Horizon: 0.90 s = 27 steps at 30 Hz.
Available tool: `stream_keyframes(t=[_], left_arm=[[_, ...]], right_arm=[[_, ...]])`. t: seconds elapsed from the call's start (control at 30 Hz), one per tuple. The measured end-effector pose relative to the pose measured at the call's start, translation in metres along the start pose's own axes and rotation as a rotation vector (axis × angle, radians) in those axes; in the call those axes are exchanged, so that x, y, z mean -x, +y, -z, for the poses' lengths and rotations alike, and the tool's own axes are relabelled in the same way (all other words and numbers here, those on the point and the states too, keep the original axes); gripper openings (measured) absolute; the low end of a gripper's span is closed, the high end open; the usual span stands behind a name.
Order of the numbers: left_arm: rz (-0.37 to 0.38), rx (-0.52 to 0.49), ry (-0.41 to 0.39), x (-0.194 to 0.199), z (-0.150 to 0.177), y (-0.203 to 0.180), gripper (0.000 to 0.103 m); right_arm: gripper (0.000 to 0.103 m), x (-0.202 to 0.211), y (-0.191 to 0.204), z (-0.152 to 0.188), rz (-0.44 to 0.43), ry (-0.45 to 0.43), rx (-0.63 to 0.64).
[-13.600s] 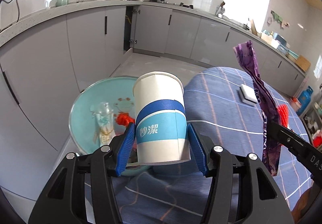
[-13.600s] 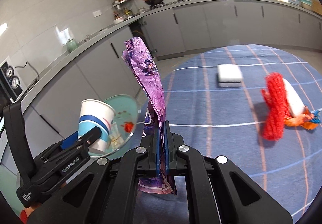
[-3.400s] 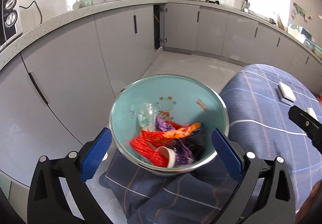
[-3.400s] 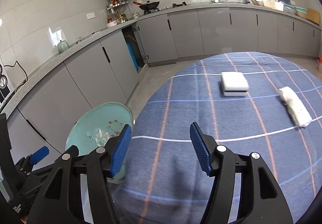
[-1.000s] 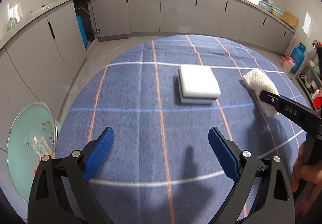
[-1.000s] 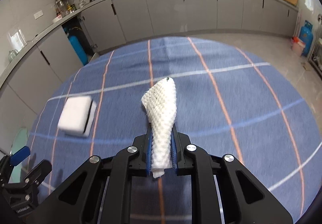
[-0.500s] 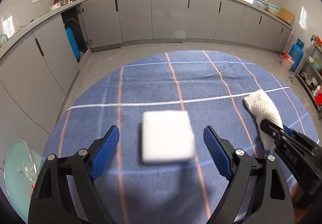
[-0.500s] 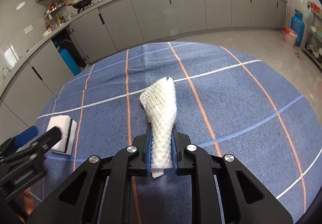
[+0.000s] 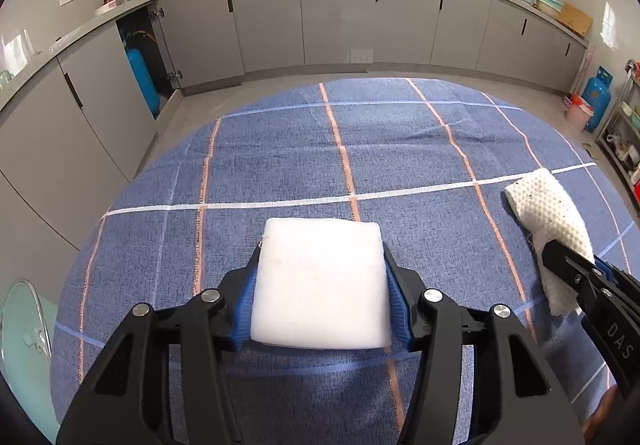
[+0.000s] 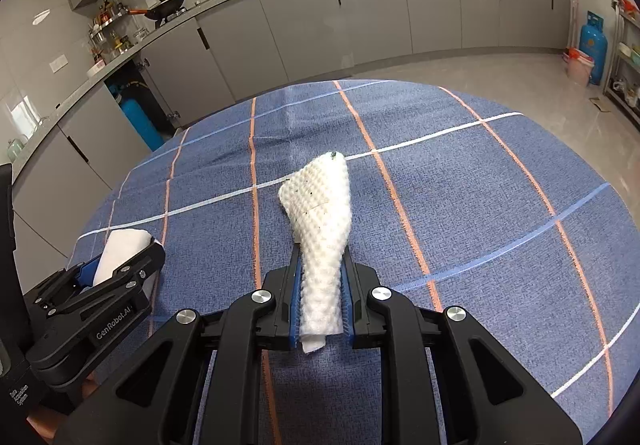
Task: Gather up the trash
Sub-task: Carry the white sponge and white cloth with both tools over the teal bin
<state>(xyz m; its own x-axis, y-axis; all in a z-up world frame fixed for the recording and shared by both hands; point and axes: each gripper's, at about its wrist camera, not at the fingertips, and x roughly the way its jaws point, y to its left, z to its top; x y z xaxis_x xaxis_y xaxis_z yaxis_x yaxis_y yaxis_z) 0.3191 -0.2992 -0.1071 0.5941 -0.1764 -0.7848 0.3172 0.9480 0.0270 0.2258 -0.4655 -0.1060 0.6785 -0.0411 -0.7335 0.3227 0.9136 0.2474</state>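
My left gripper [image 9: 322,297] is shut on a white square sponge [image 9: 320,285], its blue pads pressed against the sponge's two sides just over the blue checked tablecloth [image 9: 400,149]. The sponge also shows in the right wrist view [image 10: 120,249]. My right gripper [image 10: 322,301] is shut on a crumpled white paper towel [image 10: 322,213] with dark specks, held above the cloth. The towel also shows at the right edge of the left wrist view [image 9: 544,213].
A teal trash bowl [image 9: 24,329] sits beyond the table's left edge. Grey kitchen cabinets [image 9: 340,17] run around the room. Blue gas cylinders stand by the left cabinet [image 9: 140,81] and at far right [image 9: 596,101].
My left gripper has moved forward over the sponge and closed on it. My right gripper still holds the paper towel and has shifted little.
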Motion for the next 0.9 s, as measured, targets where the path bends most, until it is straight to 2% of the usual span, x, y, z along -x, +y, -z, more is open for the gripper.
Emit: stream_keyframes(t=[0.17, 0.53, 0.8, 0.9], left_arm=[[0.0, 0.002, -0.003, 0.006, 0.003, 0.0, 0.052], [0.007, 0.023, -0.04, 0.049, 0.025, 0.018, 0.052], [-0.008, 0.033, -0.076, 0.088, 0.052, 0.049, 0.052], [-0.013, 0.029, -0.092, 0.099, 0.06, 0.058, 0.052]], right_arm=[[0.017, 0.002, 0.0, 0.001, -0.005, -0.008, -0.004], [0.017, 0.018, 0.007, 0.01, -0.015, -0.075, 0.017], [0.017, 0.03, 0.018, 0.029, 0.033, -0.051, 0.027], [0.017, 0.043, 0.023, 0.038, 0.021, -0.053, 0.019]])
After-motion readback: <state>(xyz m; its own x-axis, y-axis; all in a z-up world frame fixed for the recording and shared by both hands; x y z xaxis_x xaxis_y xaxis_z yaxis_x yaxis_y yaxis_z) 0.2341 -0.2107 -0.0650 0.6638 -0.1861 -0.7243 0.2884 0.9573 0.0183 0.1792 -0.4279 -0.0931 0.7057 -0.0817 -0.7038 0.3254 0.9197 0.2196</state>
